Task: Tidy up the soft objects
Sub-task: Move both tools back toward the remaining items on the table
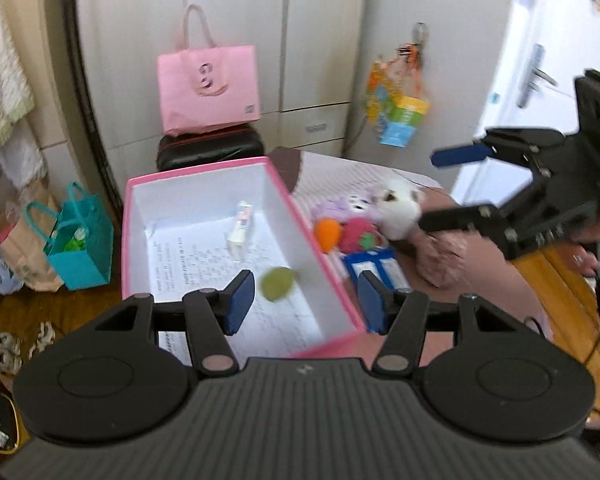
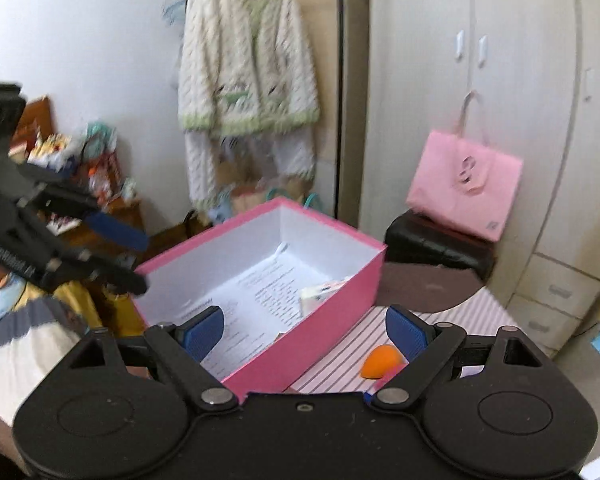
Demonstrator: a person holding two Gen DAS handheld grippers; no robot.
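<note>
Soft green blurred toy (image 1: 278,284) inside pink cardboard box (image 1: 300,208), between left gripper (image 1: 304,300) fingers, untouched, jaws apart | right wrist: right gripper (image 2: 304,330) wide, empty; orange soft ball (image 2: 382,361) beside its right finger.

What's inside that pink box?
In the pink box: a printed sheet lining the bottom, a small white carton and a blurred green soft object. Under the sheet is hidden.

An open pink box (image 1: 328,268), white inside, is sitting with a blurred green soft ball (image 1: 277,284) lying in it, while an orange toy (image 1: 327,233), a pink toy (image 1: 358,235) and a white plush (image 1: 398,208) are lying clustered just beside its long wall.
</note>
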